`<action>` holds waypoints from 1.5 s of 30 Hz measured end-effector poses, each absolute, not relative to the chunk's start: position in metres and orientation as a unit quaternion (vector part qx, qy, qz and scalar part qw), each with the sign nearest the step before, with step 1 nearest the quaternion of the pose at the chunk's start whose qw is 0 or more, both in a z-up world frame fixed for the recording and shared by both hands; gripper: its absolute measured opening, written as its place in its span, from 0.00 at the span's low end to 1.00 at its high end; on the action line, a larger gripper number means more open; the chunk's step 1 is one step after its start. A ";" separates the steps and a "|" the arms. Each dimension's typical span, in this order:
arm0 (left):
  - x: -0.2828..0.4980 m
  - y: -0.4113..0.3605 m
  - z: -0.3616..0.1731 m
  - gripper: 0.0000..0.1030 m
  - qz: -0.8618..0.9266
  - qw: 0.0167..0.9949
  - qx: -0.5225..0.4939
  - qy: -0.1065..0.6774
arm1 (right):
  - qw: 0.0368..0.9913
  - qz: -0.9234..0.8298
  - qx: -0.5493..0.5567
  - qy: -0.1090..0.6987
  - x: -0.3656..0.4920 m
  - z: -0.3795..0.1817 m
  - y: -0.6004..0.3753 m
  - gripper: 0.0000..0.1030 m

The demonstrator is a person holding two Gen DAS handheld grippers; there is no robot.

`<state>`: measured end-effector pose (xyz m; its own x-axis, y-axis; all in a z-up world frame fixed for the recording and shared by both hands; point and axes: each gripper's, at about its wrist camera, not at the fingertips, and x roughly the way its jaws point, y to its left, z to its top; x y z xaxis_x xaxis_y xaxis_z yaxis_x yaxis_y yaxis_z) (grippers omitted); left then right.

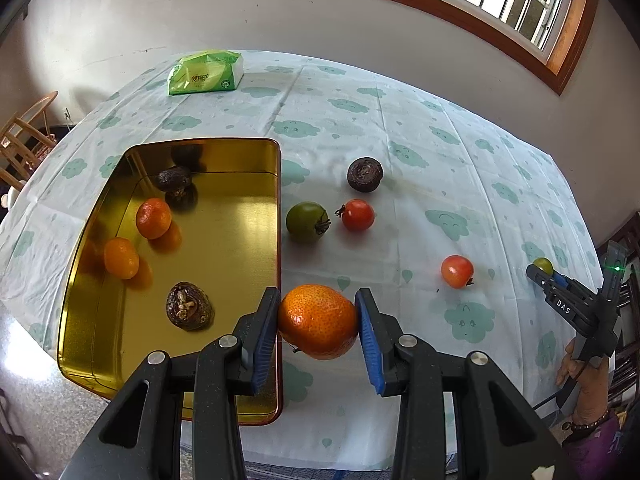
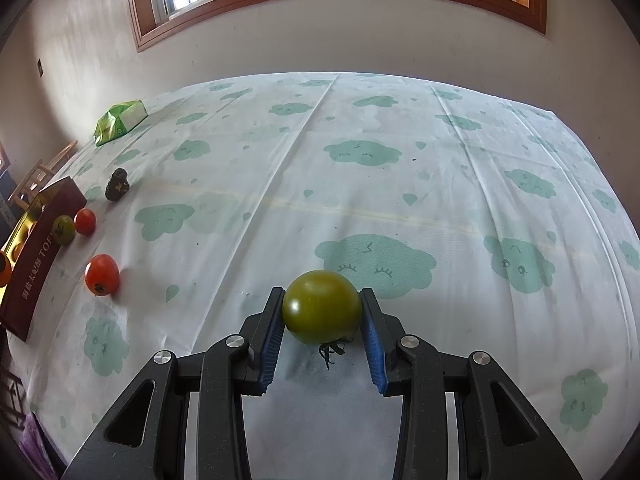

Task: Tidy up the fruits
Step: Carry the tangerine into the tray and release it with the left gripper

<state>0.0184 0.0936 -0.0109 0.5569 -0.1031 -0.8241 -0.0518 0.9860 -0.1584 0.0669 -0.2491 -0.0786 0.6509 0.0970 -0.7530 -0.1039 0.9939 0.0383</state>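
Observation:
My left gripper (image 1: 318, 322) is shut on an orange tangerine (image 1: 318, 320), held just right of the gold tin's (image 1: 240, 152) right wall. The tin holds two small tangerines (image 1: 153, 218) (image 1: 121, 258) and two dark wrinkled fruits (image 1: 188, 306) (image 1: 173, 179). On the cloth lie a green tomato (image 1: 307, 222), two red tomatoes (image 1: 358, 215) (image 1: 457, 271) and a dark fruit (image 1: 365, 175). My right gripper (image 2: 322, 310) is shut on a green tomato (image 2: 322, 306) at the cloth; it also shows in the left wrist view (image 1: 544, 268).
A green tissue pack (image 1: 206, 72) lies at the table's far left. The tin (image 2: 36, 248) and loose fruits sit at the left in the right wrist view. A cloud-print cloth (image 2: 360, 160) covers the table. Wooden chairs (image 1: 24, 140) stand beyond the left edge.

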 end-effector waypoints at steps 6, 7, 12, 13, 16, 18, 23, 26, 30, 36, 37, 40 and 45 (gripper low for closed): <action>0.017 0.109 -0.012 0.34 0.001 0.879 -0.086 0.470 | 0.908 0.055 -0.005 0.414 0.067 -0.079 -0.249 0.37; 0.017 0.113 -0.013 0.34 0.004 0.878 -0.087 0.470 | 0.908 0.055 -0.005 0.414 0.067 -0.079 -0.249 0.37; 0.013 0.132 -0.016 0.34 0.023 0.877 -0.090 0.472 | 0.908 0.055 -0.005 0.414 0.067 -0.079 -0.249 0.37; 0.012 0.137 -0.017 0.34 0.028 0.876 -0.091 0.473 | 0.908 0.055 -0.005 0.414 0.067 -0.079 -0.249 0.37; 0.010 0.151 -0.020 0.34 0.044 0.873 -0.095 0.476 | 0.908 0.055 -0.005 0.414 0.067 -0.079 -0.249 0.37; 0.008 0.161 -0.023 0.34 0.055 0.871 -0.097 0.478 | 0.908 0.055 -0.005 0.414 0.067 -0.079 -0.248 0.37; 0.003 0.185 -0.030 0.34 0.081 0.868 -0.099 0.481 | 0.908 0.054 -0.006 0.415 0.067 -0.079 -0.248 0.37; 0.001 0.197 -0.036 0.34 0.093 0.865 -0.101 0.483 | 0.908 0.054 -0.007 0.415 0.067 -0.079 -0.248 0.37; -0.002 0.209 -0.046 0.34 0.107 0.860 -0.102 0.489 | 0.908 0.054 -0.007 0.415 0.067 -0.079 -0.248 0.37; 0.000 0.215 -0.055 0.34 0.113 0.857 -0.102 0.493 | 0.908 0.053 -0.009 0.415 0.067 -0.079 -0.248 0.36; 0.000 0.215 -0.055 0.34 0.113 0.857 -0.101 0.493 | 0.908 0.052 -0.010 0.415 0.067 -0.079 -0.248 0.36; 0.000 0.214 -0.056 0.34 0.113 0.857 -0.100 0.493 | 0.908 0.051 -0.013 0.415 0.068 -0.080 -0.248 0.36; 0.001 0.214 -0.059 0.34 0.114 0.857 -0.097 0.494 | 0.908 0.050 -0.016 0.416 0.068 -0.079 -0.248 0.36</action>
<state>0.0012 0.2143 -0.0587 0.4862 0.0993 -0.8682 -0.2915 0.9551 -0.0540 0.0677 -0.2475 -0.0793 0.6494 0.0778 -0.7565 -0.1040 0.9945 0.0129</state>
